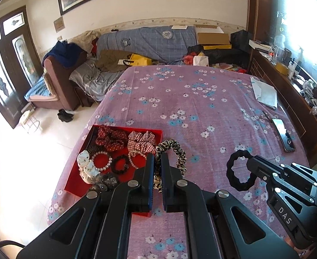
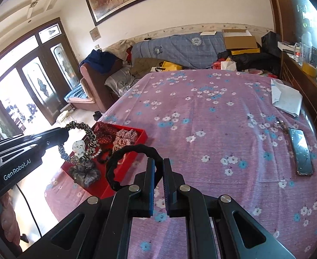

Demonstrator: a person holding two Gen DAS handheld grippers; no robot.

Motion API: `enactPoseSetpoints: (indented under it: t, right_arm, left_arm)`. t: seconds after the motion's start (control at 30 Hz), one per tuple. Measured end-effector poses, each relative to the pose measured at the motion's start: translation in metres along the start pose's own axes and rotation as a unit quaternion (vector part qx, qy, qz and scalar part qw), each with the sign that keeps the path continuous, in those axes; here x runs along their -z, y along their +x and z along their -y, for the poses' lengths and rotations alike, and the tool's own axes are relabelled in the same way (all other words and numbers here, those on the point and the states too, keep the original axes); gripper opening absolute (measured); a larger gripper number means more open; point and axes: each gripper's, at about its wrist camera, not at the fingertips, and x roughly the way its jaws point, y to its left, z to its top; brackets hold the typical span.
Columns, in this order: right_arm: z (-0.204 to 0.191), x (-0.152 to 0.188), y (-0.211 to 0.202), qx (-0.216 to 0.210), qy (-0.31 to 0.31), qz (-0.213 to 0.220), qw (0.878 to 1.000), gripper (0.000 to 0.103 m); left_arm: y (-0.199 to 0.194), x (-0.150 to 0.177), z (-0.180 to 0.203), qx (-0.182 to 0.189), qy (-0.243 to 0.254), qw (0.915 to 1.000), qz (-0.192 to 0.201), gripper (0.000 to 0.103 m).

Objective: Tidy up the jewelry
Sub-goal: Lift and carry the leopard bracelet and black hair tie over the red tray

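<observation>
The left hand-held gripper [image 1: 157,161] is pinched on a leopard-print scrunchie [image 1: 171,151]; the ring is held just above the near right corner of the red tray [image 1: 76,179], which lies at the left edge of the bed [image 1: 201,108]. The right hand-held gripper [image 2: 159,168] is pressed together on a black scrunchie [image 2: 124,161], held above the bed, just beside the tray's right side.

Both scrunchies are judged to be light, soft and easily deformed, not fragile; the gathered fabric probably gives good friction; a pinch across one side of the band, as is done now, seems sufficient.

A ring has no true long axis; the leopard-print loop stands nearly upright and rises past the fingertips; the black loop hangs to the left of its fingertips, its opening facing roughly the camera.
</observation>
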Motion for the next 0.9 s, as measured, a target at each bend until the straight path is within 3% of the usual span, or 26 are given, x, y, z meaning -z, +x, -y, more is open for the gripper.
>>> enactPoseSetpoints:
  t: [0.37, 0.47, 0.6, 0.77, 0.9]
  right_arm:
    - [-0.026, -0.003, 0.038, -0.019, -0.006, -0.032, 0.999, 0.008]
    - [-0.036, -0.003, 0.053, -0.032, -0.009, -0.047, 0.998, 0.008]
    - [-0.053, -0.005, 0.082, -0.055, -0.021, -0.072, 0.996, 0.008]
    - [-0.071, -0.013, 0.128, -0.049, -0.049, -0.104, 0.992, 0.009]
    - [-0.079, -0.02, 0.152, -0.036, -0.065, -0.124, 0.99, 0.009]
  left_arm:
    - [0.025, 0.027, -0.086, -0.006, -0.064, 0.9969, -0.044, 0.006]
    - [0.033, 0.036, -0.102, 0.017, -0.086, 0.9945, -0.058, 0.006]
    - [0.049, 0.048, -0.108, 0.076, -0.109, 0.9885, -0.071, 0.006]
    - [0.081, 0.061, -0.102, 0.105, -0.122, 0.9817, -0.103, 0.006]
    - [0.104, 0.071, -0.103, 0.103, -0.13, 0.9775, -0.13, 0.006]
